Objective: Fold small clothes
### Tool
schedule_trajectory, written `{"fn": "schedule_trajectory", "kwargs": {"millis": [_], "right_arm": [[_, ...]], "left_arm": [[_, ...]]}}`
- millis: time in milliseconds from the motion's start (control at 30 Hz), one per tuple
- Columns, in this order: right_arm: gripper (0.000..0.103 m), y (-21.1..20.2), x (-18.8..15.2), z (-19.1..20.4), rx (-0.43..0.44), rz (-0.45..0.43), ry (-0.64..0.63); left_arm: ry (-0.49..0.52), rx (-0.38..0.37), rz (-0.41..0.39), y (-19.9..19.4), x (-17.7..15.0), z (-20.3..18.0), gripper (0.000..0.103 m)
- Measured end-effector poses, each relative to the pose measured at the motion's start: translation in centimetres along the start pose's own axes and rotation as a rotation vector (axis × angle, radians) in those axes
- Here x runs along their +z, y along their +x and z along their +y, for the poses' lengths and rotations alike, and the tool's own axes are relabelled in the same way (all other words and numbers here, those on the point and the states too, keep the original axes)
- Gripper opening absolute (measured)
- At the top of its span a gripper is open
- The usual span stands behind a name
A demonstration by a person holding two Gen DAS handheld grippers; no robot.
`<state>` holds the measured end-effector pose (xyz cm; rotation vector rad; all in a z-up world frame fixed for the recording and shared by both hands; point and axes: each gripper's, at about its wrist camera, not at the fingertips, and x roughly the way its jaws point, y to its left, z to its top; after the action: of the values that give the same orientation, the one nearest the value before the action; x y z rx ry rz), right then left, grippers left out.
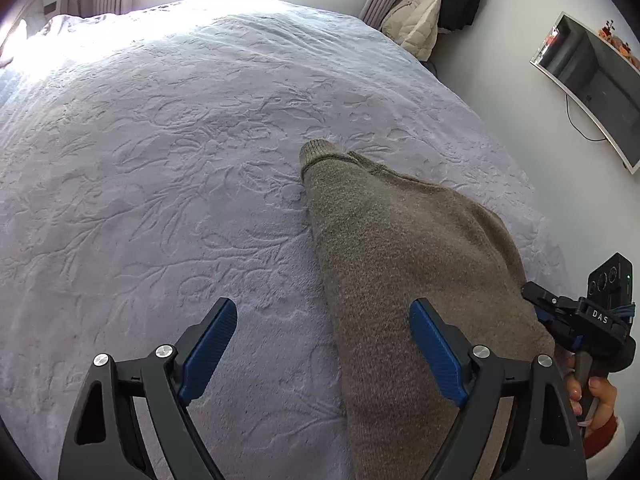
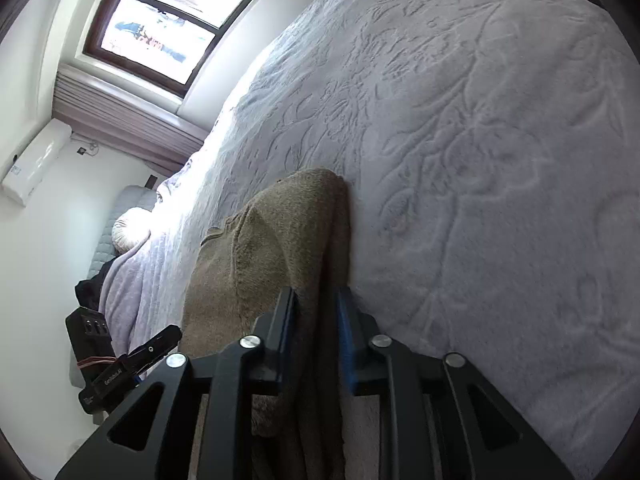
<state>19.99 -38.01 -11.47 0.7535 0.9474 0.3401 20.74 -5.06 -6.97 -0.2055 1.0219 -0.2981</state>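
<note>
Left wrist view: left gripper (image 1: 324, 354) jaws gape wide, empty, above the bed (image 1: 160, 160); brown knit sweater (image 1: 400, 260) lies toward 4 o'clock. Right wrist view: right gripper (image 2: 316, 340) jaws, narrowly parted, straddle a sweater (image 2: 280, 232) fold at 6 o'clock.

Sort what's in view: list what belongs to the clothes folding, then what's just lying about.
Job: brown knit garment; bedspread beneath it; left gripper, open; right gripper, garment between its jaws.

Lying about: cream jacket; wall screen; window; air conditioner.

A home bedroom: a bed (image 1: 160, 160), a window (image 2: 172, 20), a wall-mounted television (image 1: 592, 88).
</note>
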Motion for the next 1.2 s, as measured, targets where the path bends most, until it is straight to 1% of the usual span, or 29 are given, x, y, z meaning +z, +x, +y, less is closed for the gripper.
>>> {"fn": "schedule_trajectory", "kwargs": {"millis": [100,267,367,400,433,467,700,867,933,1000,1100,1200], "right_arm": [[0.041,-1.1,-0.6,0.1,-0.007,-0.007,-0.007],[0.044,-1.9,-0.9,0.3,-0.030,0.000,-0.023],[0.049,-2.0,-1.1,0.4,-0.031,-0.001,-0.029],[0.051,-2.0,-1.4,0.5,-0.031,-0.001,-0.032],[0.053,-2.1,-1.4,0.6,-0.032,-0.001,-0.037],[0.053,-2.0,-1.4,0.7,-0.033,0.000,-0.040],[0.063,-0.9,-0.7,1.4,-0.030,0.007,-0.054],[0.064,-0.4,-0.7,1.8,-0.034,0.012,-0.058],[0.064,-0.5,-0.6,1.8,-0.026,0.015,-0.058],[0.065,-0.5,-0.3,1.7,-0.009,0.015,-0.058],[0.068,-0.1,0.5,1.7,0.021,0.019,-0.053],[0.068,1.3,1.5,1.6,0.044,0.057,-0.053]], "left_arm": [[0.018,0.022,-0.002,-0.7,-0.6,-0.1,0.089],[0.029,0.047,-0.003,-1.3,-1.4,-0.3,0.089],[0.020,0.059,-0.001,-1.4,-1.6,-0.4,0.089],[0.019,0.062,-0.004,-1.5,-1.6,-0.5,0.091],[0.019,0.066,-0.006,-1.5,-1.7,-0.5,0.099],[0.020,0.068,-0.013,-1.6,-1.7,-0.5,0.103],[0.059,0.079,-0.004,-1.5,-2.1,-1.0,0.103],[0.060,0.063,0.005,-1.4,-2.1,-1.0,0.103],[0.060,0.039,0.013,-1.3,-2.1,-1.0,0.103],[0.051,-0.004,0.028,-1.1,-2.1,-0.8,0.103],[0.047,-0.110,0.067,-0.3,-2.2,-0.6,0.103],[0.056,-0.196,0.125,1.0,-2.3,-1.2,0.103]]}}
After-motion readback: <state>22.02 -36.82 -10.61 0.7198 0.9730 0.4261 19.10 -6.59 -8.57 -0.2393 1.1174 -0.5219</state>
